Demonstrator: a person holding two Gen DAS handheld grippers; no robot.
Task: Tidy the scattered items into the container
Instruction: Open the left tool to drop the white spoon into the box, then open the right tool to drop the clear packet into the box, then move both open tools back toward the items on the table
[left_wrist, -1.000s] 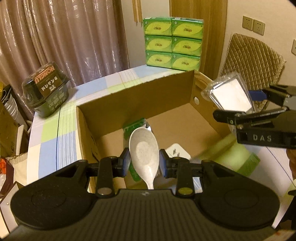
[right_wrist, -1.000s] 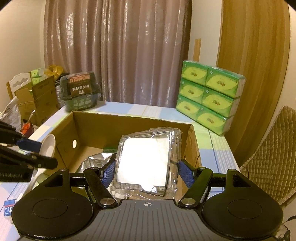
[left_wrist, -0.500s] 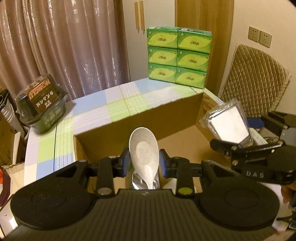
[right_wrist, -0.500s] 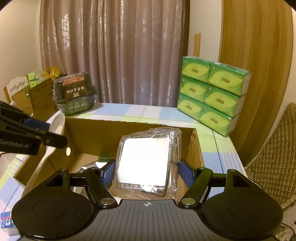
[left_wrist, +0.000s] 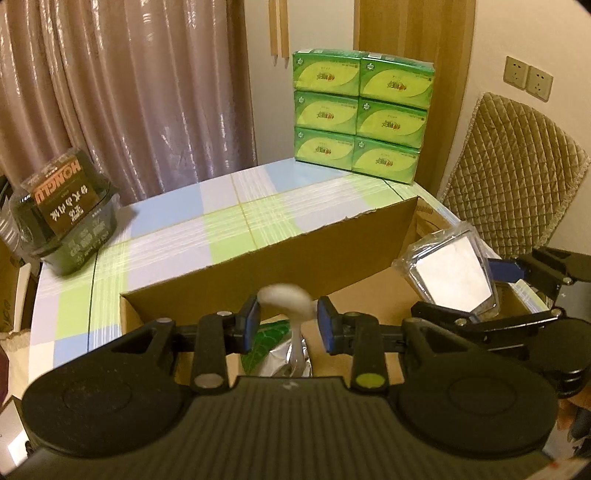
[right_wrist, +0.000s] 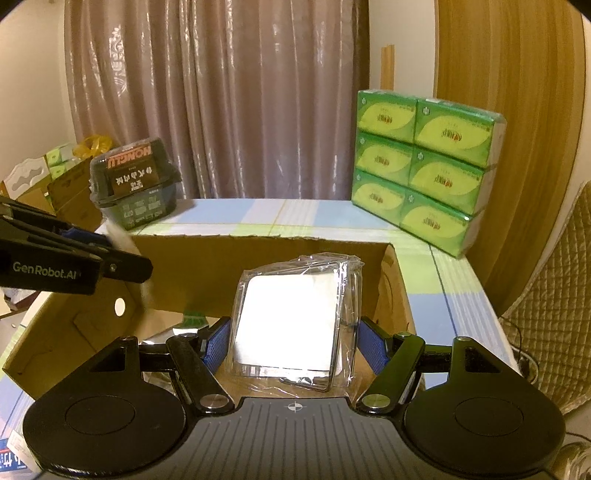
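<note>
An open cardboard box (left_wrist: 295, 254) (right_wrist: 266, 258) stands on the checked table. My left gripper (left_wrist: 287, 325) is open over the box; a white speckled spoon (left_wrist: 291, 306) is blurred between its fingers, tipping down into the box. It also shows in the right wrist view (right_wrist: 136, 258) beside the left gripper (right_wrist: 110, 254). My right gripper (right_wrist: 293, 345) is shut on a clear plastic packet with a white pad (right_wrist: 291, 321) (left_wrist: 450, 275), held above the box's right end. A green packet (left_wrist: 266, 341) and a foil packet (left_wrist: 288, 356) lie in the box.
A stack of green tissue packs (left_wrist: 360, 114) (right_wrist: 424, 170) stands at the table's far edge. A dark food tub (left_wrist: 64, 218) (right_wrist: 135, 192) sits at the far left. A quilted chair (left_wrist: 517, 177) is to the right. Curtains hang behind.
My left gripper has opened and the spoon is dropping out of it into the box. Both grippers have drawn back and up. The right still holds the packet.
</note>
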